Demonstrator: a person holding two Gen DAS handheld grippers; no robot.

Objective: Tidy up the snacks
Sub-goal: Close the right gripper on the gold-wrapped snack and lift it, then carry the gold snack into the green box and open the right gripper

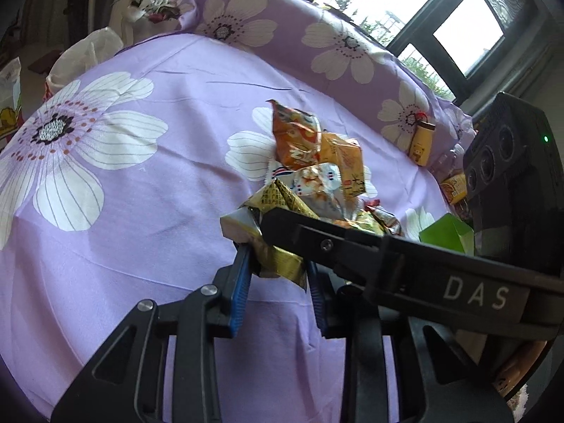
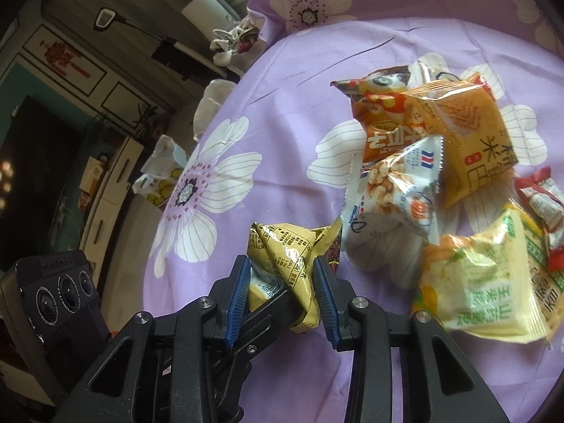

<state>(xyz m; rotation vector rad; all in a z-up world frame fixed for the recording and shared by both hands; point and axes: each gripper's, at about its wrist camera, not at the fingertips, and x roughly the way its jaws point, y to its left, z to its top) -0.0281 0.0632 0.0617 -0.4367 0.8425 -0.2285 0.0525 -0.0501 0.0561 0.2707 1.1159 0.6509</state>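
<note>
A yellow-gold snack packet (image 2: 283, 264) is held between both grippers over the purple flowered cloth (image 2: 282, 148). My right gripper (image 2: 282, 275) is shut on its lower part. My left gripper (image 1: 278, 264) is shut on the same packet (image 1: 278, 257) from the other side; one of its fingers (image 2: 268, 312) shows in the right wrist view. Behind lies a pile of snacks: an orange packet (image 2: 391, 120), a yellow-orange packet (image 2: 469, 130), a white popcorn packet (image 2: 398, 190), a green-yellow packet (image 2: 483, 275) and a red-white packet (image 2: 543, 204). The pile shows in the left wrist view (image 1: 310, 148).
A small brown bottle (image 1: 421, 142) leans on the flowered pillow (image 1: 317, 35) at the back. A green box (image 1: 446, 234) and more packets lie at the right. The other gripper's body (image 1: 511, 183) fills the right side. White bags (image 2: 211, 105) sit past the cloth's left edge.
</note>
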